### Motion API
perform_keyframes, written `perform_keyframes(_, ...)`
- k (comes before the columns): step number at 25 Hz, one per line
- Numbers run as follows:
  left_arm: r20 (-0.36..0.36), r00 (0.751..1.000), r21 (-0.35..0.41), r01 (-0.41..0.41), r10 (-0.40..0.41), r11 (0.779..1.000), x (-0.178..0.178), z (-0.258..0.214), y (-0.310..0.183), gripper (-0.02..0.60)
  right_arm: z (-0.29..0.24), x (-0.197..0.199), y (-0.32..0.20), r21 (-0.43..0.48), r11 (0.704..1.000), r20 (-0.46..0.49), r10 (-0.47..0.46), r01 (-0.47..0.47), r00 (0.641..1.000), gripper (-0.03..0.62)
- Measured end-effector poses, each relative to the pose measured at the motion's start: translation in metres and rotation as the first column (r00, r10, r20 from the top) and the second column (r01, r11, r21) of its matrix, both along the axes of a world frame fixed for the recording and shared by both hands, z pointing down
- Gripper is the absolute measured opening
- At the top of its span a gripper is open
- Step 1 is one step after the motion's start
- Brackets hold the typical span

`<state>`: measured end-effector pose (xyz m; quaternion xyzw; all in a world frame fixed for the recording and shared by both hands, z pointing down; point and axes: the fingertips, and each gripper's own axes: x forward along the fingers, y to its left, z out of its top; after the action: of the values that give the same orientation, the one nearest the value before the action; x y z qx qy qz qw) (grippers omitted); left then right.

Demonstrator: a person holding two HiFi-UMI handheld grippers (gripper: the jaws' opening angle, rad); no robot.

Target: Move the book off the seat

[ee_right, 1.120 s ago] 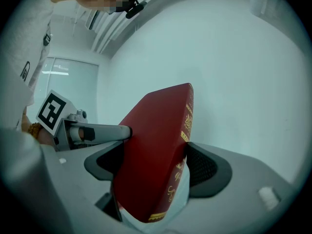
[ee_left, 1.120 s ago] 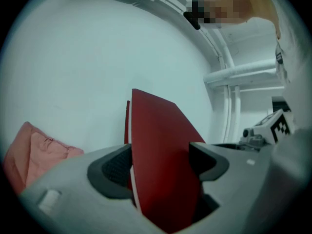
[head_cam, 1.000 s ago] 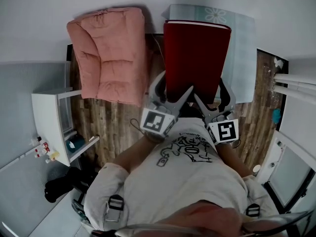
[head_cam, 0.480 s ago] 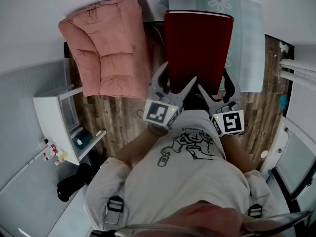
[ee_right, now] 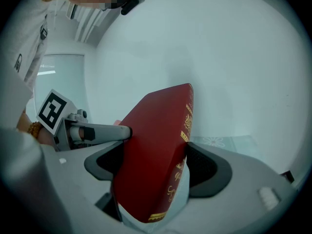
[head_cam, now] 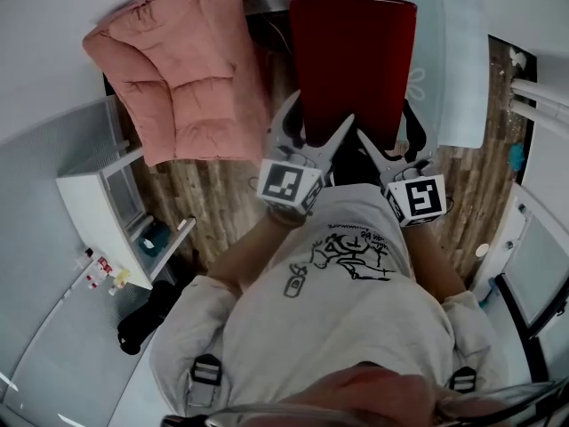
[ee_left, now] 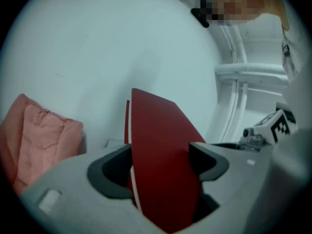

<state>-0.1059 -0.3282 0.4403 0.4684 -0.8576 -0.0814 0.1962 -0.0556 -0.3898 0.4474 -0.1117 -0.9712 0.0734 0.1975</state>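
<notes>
Red hardback book (head_cam: 356,60) is up off the floor, carried by both tools in front of the person's chest, w/ its long edge pointing away from the body. In the head view it lies over the pale blue-green seat pad w/ white flower print (head_cam: 449,69). Can't tell if it touches the pad.

Left hand-held gripper (head_cam: 322,111) is pinching the book's near left edge. In the left gripper view (ee_left: 161,167) both dark pads sit against the covers, jaws wide because the book is thick. The white page block shows as a thin strip beside the left pad.

Right hand-held gripper (head_cam: 385,121) pinches the near right edge. In the right gripper view (ee_right: 157,167) the book (ee_right: 156,150) is clamped between the pads and tilted. Its spine, w/ gold lettering, faces the right-hand pad.

Each tool's marker cube shows in the other's view.

Surroundings: a pink quilted cushion chair (head_cam: 178,69) sits just left of the book on a wood-plank floor (head_cam: 204,212). A white shelf unit (head_cam: 98,212) is further left, near the wall.
</notes>
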Motion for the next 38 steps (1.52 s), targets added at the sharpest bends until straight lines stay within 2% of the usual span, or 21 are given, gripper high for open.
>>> perform_keyframes(4, -0.051, 0.999, -0.004, 0.005, -0.005, 1.0, -0.006, 0.027, 0.003, 0.356, 0.026, -0.005, 0.003, 0.001, 1.0, -0.029, -0.016, 0.016, 0.999, 0.402)
perform_keyframes(13, -0.117, 0.993, -0.027, 0.006, -0.009, 1.0, -0.005, 0.083, 0.001, 0.356, 0.079, -0.006, 0.001, -0.017, 1.0, -0.107, -0.015, 0.014, 0.994, 0.403)
perform_keyframes(38, -0.258, 0.965, -0.116, 0.018, -0.047, 0.993, 0.021, 0.237, 0.011, 0.354, 0.234, 0.02, 0.009, -0.108, 0.994, -0.287, -0.039, 0.008, 0.957, 0.422)
